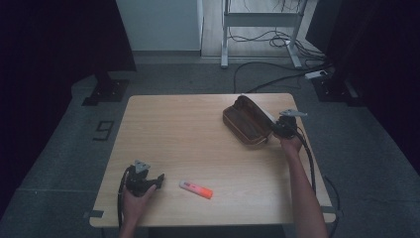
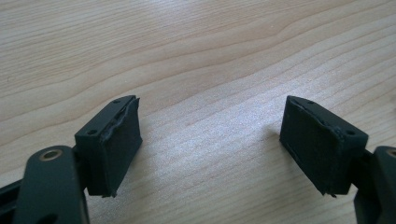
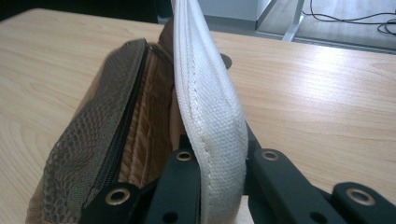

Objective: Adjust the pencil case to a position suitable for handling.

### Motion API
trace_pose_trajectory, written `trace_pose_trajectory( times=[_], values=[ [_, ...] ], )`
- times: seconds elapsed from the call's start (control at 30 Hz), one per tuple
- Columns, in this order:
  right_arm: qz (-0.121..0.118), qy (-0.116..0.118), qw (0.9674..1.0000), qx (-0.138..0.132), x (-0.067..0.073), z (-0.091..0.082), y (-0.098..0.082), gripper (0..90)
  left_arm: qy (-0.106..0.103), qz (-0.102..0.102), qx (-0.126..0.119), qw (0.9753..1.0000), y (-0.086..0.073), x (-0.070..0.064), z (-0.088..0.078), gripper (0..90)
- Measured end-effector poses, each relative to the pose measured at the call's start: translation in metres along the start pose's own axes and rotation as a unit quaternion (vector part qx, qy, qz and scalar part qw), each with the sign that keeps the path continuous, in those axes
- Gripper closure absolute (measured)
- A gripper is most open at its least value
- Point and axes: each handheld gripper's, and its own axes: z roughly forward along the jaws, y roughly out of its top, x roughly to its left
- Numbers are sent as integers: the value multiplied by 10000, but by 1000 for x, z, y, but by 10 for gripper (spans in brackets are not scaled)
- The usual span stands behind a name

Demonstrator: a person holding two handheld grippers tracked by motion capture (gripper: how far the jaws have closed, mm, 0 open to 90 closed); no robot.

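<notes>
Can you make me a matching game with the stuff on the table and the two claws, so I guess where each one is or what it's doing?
Things:
1. left claw
2. right claw
3. pencil case
4. highlighter

Places or states:
A. lies flat near the front of the table, pink and orange
B. open, with bare wood between its pads
C. brown, unzipped, at the right side of the table
D. shut on the white edge of the case's lid

Pairs: 1-B, 2-D, 3-C, 4-A
</notes>
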Motion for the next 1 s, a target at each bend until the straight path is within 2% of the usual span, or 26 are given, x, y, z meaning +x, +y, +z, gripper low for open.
trace_pose_trajectory(
  times=[0.03,0.2,0.27,0.3,0.43,0.8,1.0],
  values=[
    [95,81,9999,-54,0,-3,1,840,0,1,0,10000,0,0,0,201],
    [152,212,9995,-187,1,-8,3,842,0,0,0,10000,0,0,0,201],
    [185,302,9989,-294,3,-12,5,843,-1,1,4,10000,0,0,0,201],
    [210,363,9982,-432,6,-16,5,843,0,2,6,10000,0,0,0,201],
    [278,428,9974,-511,9,-21,4,843,0,2,9,10000,0,0,0,201],
    [16,502,9975,-495,19,-37,8,842,-1,2,13,10000,0,0,0,201],
    [-81,649,9964,-532,25,-46,11,840,0,1,12,10000,0,0,0,201]
  ],
)
